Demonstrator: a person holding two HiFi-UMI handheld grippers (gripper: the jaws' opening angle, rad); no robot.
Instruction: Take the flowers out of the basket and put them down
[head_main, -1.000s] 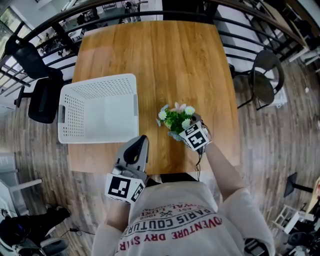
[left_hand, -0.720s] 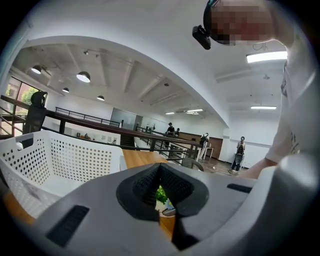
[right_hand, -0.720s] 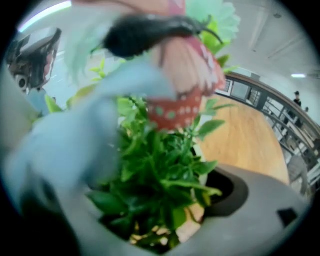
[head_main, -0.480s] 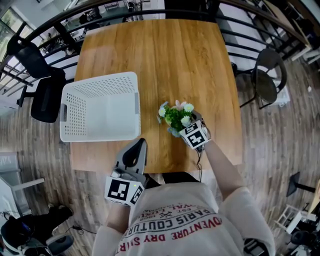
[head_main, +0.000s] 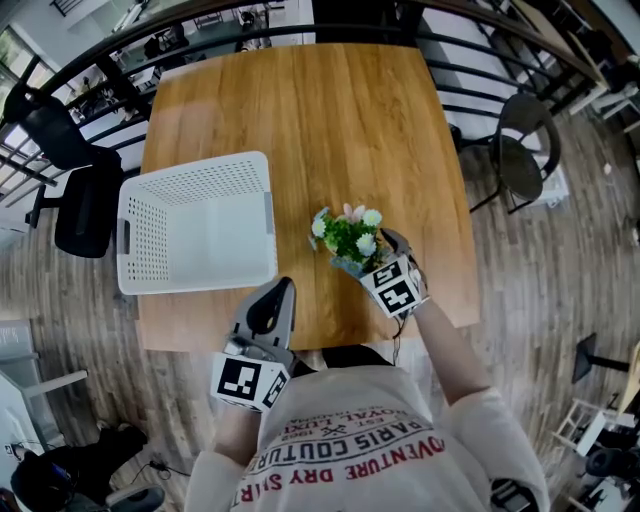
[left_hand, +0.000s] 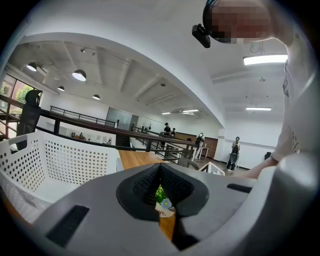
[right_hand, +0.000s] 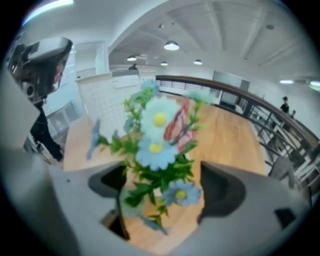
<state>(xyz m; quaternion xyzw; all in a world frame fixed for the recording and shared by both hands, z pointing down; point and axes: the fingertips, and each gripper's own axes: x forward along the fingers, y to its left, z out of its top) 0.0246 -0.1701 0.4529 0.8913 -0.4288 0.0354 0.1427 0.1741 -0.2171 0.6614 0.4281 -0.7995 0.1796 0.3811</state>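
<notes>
Straddling the flowers (right_hand: 157, 145), right tool (right_hand: 165, 189) jaws apart, lower stems blurred; left tool (left_hand: 160, 184) together.

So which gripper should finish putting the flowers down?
The right gripper, probably. The flowers are between its open jaws, already outside the basket. The left gripper is shut and empty, back at the near edge of the table.

Bright, even overhead light (fisheye bending at edges); flowers (right_hand: 160, 150) blur in the right gripper view.
</notes>
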